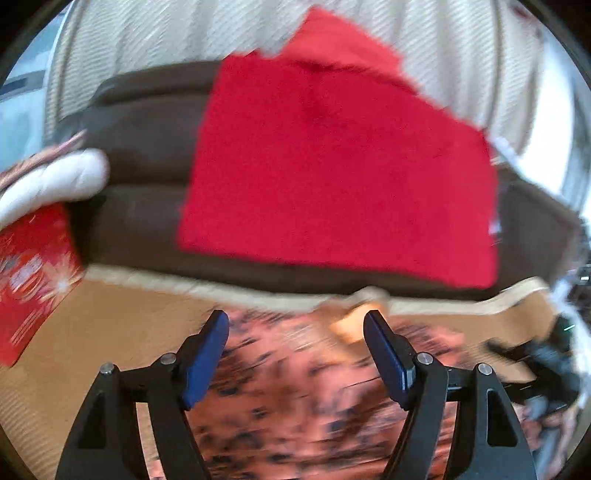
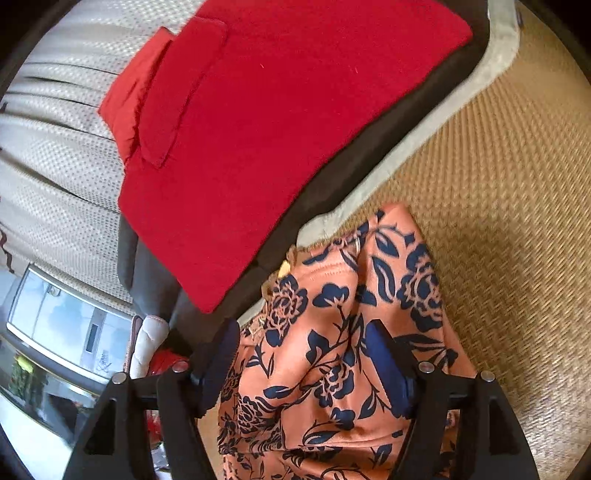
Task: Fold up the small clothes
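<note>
A red blanket [image 2: 258, 122] lies over a dark brown cushion [image 1: 144, 147] with a pale border, raised just behind the work area, and light patterned curtains [image 1: 166, 29] hang beyond it. At the far left of the left wrist view sit a white quilted item [image 1: 55, 181] and a red printed packet [image 1: 29, 273]. The orange floral garment [image 2: 332, 332] lies on a woven tan mat [image 2: 498, 221], its far edge touching the cushion's border; bare mat stretches wide to the right. The left gripper [image 1: 295, 321] hangs wide open over the blurred garment, gripping nothing. The right gripper [image 2: 299, 332] is also spread wide, above the cloth; contact cannot be told.
</note>
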### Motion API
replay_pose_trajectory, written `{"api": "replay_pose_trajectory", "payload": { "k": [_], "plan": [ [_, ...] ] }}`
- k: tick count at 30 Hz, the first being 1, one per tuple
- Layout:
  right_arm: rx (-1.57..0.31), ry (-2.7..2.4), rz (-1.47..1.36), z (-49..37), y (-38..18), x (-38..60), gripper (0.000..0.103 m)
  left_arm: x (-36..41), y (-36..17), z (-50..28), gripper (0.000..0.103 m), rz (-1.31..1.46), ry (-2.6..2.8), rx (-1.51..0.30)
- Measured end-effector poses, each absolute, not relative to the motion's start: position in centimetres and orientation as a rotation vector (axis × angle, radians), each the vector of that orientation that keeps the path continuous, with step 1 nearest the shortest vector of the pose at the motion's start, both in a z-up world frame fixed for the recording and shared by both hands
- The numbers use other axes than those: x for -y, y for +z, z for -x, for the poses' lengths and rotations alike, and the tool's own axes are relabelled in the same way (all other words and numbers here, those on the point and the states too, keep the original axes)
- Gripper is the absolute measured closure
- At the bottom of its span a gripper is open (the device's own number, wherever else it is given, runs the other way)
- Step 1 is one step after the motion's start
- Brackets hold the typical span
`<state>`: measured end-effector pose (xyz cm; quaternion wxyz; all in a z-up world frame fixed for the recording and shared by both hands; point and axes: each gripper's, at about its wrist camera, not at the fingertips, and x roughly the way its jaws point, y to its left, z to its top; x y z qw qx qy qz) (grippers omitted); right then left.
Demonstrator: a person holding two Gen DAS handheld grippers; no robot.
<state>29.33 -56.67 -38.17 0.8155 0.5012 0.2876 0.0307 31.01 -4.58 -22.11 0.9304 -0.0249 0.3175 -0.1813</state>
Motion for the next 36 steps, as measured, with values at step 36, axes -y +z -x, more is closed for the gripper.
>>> {"api": "replay_pose_trajectory", "payload": {
  "k": [36],
  "plan": [
    [-0.583, 0.056, -1.302, -29.3, -41.5, 61.1, 0.029, 17.6, -29.1, -28.3, 0.028, 0.099, -1.191, -0.985]
  ]
}}
